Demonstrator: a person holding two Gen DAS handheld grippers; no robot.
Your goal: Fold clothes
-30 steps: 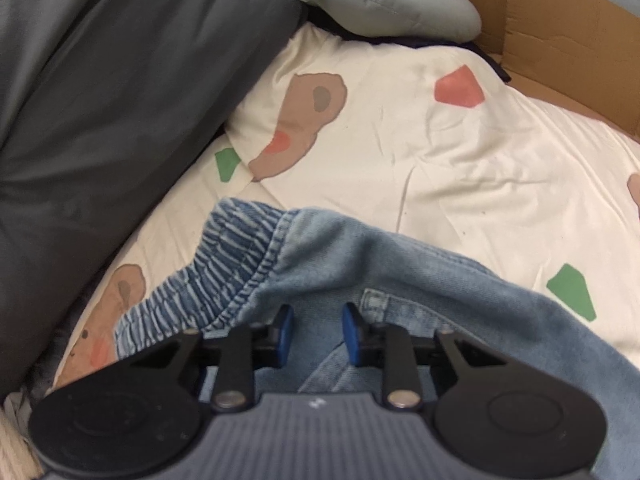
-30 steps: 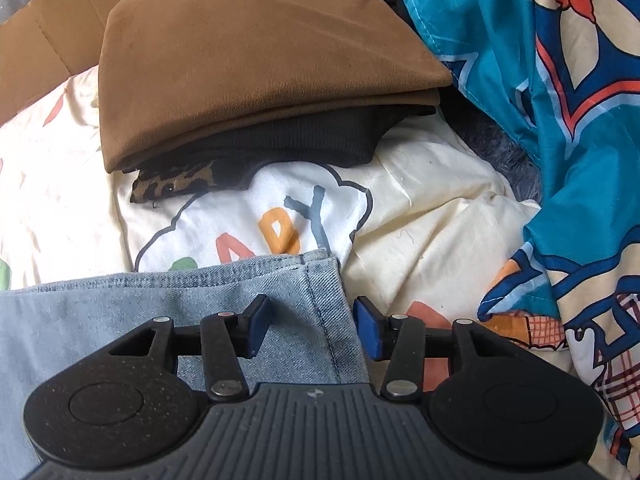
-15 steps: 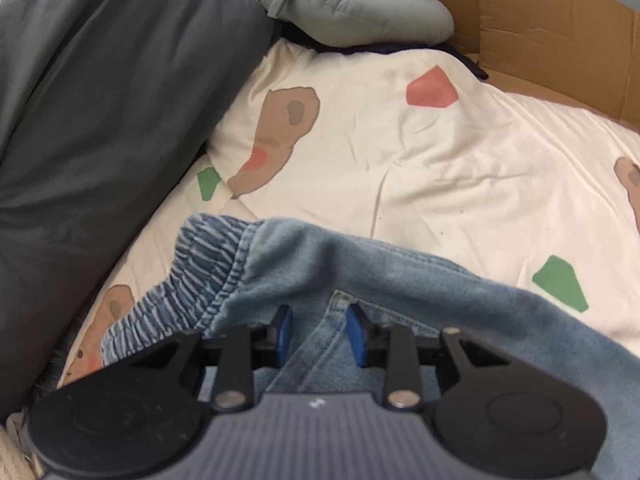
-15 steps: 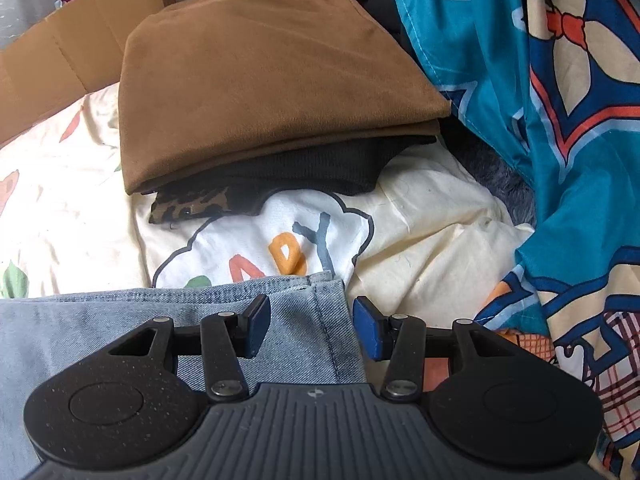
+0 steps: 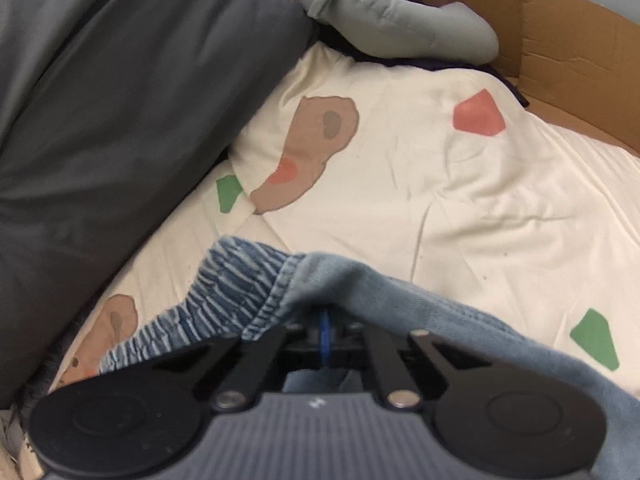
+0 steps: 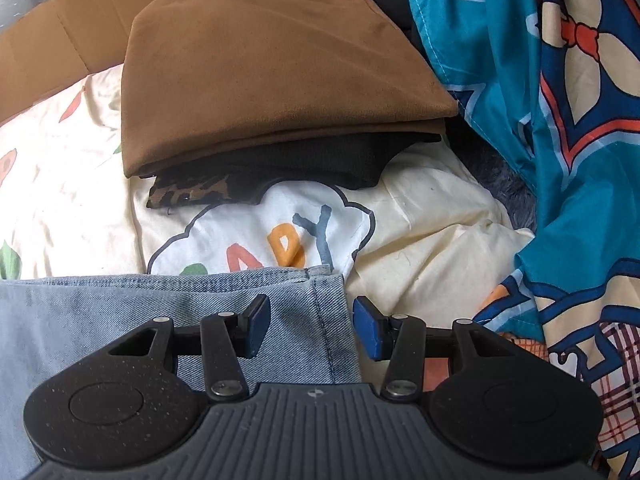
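Light blue jeans (image 5: 400, 300) lie on a cream printed bedsheet (image 5: 440, 200), their ribbed elastic waistband (image 5: 224, 292) to the left. My left gripper (image 5: 325, 328) is shut on the jeans just behind the waistband, its blue pads pressed together, and a fold of denim is bunched up over the fingertips. In the right wrist view the jeans' leg (image 6: 120, 312) ends at a stitched hem (image 6: 320, 276). My right gripper (image 6: 312, 328) stands open over the hem corner. Its left pad is above the denim and its right pad is just off the edge.
A dark grey pillow (image 5: 100, 120) fills the left, with a grey-green garment (image 5: 392, 20) and cardboard (image 5: 560, 40) behind. A folded brown garment (image 6: 272, 68) tops a stack on black (image 6: 320, 156) and leopard-print (image 6: 188, 192) pieces. A white lettered shirt (image 6: 280, 220) lies underneath. A teal patterned quilt (image 6: 560, 120) rises at the right.
The left jaws have closed on the denim, which now humps up over the fingertips. The left view shifted slightly. The right gripper is still open over the hem.
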